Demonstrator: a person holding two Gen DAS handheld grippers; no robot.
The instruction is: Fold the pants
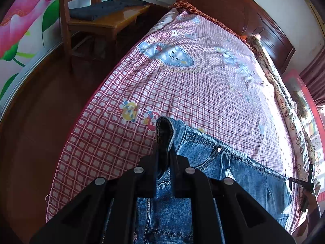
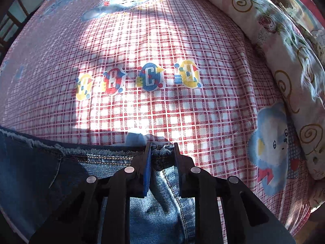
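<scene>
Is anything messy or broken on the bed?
Only small things. The jeans have a ragged, frayed top edge, with loose threads, though that may be their style. Both claws, left and right, pinch that edge. Nothing is spilled on the checked sheet.

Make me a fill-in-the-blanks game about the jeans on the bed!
1. Both grippers hold the blue ____ by the waistband.
2. The bedsheet has a red and white ____ pattern.
3. The letters on the bedsheet are A, B, C and ____.
4. Beside the bed stands a wooden ____.

Missing words: jeans, checked, D, chair
</scene>
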